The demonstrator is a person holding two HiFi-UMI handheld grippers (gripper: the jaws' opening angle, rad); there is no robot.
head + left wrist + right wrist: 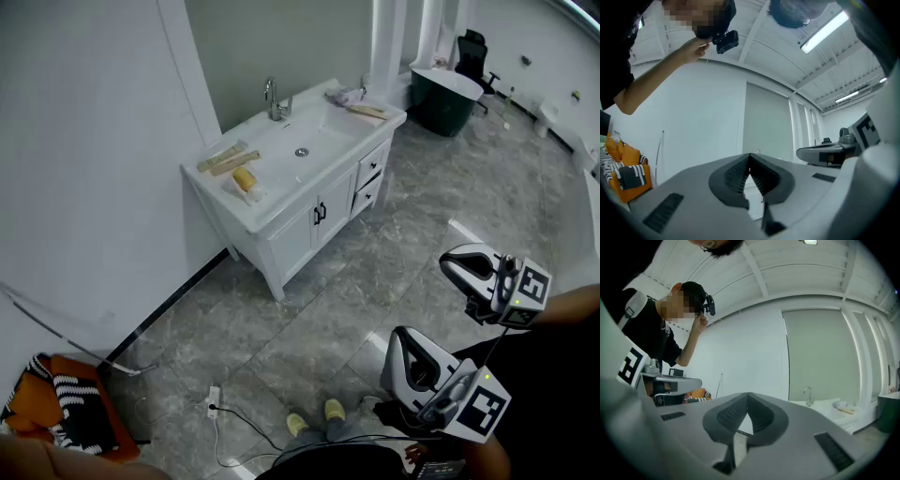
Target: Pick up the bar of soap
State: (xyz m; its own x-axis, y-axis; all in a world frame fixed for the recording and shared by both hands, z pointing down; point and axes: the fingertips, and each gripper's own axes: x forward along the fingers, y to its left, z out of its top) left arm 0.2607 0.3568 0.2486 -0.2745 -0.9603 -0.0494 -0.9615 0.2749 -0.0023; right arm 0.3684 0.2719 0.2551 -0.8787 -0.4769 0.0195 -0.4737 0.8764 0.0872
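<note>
Soap bar (pixel 245 178) lies on the vanity table (pixel 274 208) just beside the basin (pixel 302 139); our left tool (pixel 401 345) and right tool (pixel 454 264), both pressed together and empty, hang well away, so we judge the approach comes next, spreading one

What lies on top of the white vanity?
A yellow bar of soap, two wooden pieces, a faucet, a cloth and another wooden piece. Closed doors hide what is below.
</note>
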